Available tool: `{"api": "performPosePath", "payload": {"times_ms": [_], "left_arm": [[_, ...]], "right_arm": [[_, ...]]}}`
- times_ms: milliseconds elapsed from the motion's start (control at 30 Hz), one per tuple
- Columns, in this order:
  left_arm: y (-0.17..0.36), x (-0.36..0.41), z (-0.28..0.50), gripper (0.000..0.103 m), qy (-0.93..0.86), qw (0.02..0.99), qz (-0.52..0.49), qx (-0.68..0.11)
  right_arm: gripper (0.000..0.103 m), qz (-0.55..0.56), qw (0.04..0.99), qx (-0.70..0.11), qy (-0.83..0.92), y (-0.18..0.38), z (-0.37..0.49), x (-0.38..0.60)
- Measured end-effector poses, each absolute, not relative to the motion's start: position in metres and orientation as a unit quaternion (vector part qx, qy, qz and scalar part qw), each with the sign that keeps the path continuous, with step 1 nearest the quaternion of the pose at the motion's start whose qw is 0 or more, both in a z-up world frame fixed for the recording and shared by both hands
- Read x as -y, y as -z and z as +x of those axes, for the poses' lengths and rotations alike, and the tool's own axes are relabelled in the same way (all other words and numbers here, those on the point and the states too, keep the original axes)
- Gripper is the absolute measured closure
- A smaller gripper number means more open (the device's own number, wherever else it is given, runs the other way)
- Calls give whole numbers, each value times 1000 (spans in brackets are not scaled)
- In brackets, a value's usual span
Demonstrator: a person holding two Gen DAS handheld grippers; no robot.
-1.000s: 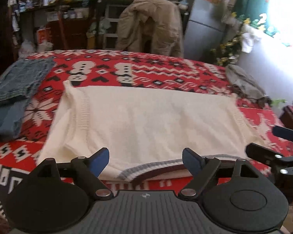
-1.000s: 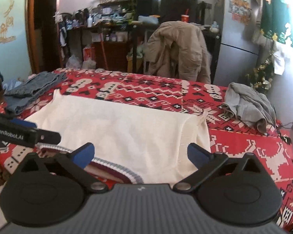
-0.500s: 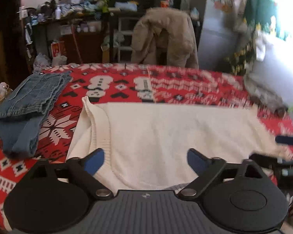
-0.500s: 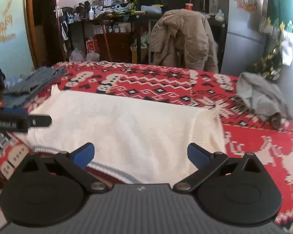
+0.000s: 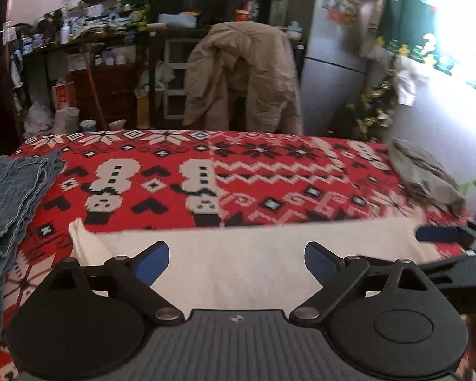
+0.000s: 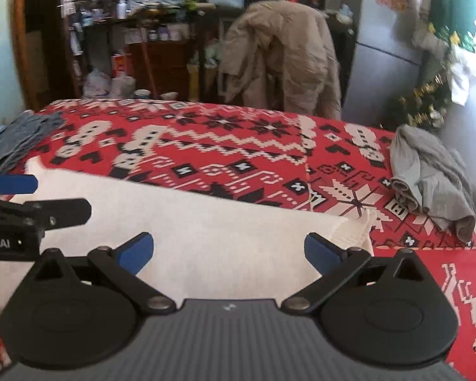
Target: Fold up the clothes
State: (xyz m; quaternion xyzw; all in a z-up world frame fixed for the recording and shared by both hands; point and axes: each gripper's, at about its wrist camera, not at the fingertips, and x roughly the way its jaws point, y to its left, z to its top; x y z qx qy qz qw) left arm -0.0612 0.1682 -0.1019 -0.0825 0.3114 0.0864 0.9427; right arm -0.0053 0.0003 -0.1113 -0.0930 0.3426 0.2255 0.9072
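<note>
The cream knit sweater (image 5: 257,263) lies flat across the near part of the bed (image 5: 269,171), on its red patterned blanket. It looks soft, limp and light; ribbed corners (image 6: 363,222) would give the surest hold. Left gripper (image 5: 236,262) and right gripper (image 6: 228,252) hover above it, fingers spread, holding nothing.

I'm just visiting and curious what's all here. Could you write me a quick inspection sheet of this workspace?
Surface: bed with red patterned blanket.
Job's things: cream sweater spread flat near the front edge.
Clutter: folded jeans at left; crumpled grey garment at right.
Grippers: left hand-held gripper open, empty; right hand-held gripper open, empty; both over the sweater.
Cables: nothing seen.
Surroundings: tan jacket draped over a chair, crowded shelves, fridge.
</note>
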Motion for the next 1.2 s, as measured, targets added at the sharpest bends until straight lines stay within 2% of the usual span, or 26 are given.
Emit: {"api": "performPosePath", "payload": {"times_ms": [300,567,1067,1200], "left_arm": [[126,-183,-47,11,-69,931,-64,-351],[130,-172,-86,10,-60,933,-9,-355],[126,-158,-145,10,-49,933,-6,-356],[116,-163,-131,10,-47,939,-23,-339]], "right_arm": [[1,-112,896,-363,-228,138,25,-11],[1,-128,891,-364,-239,137,-5,1],[1,-145,873,-385,-261,129,-73,41],[1,-128,884,-364,-262,116,-71,43]]}}
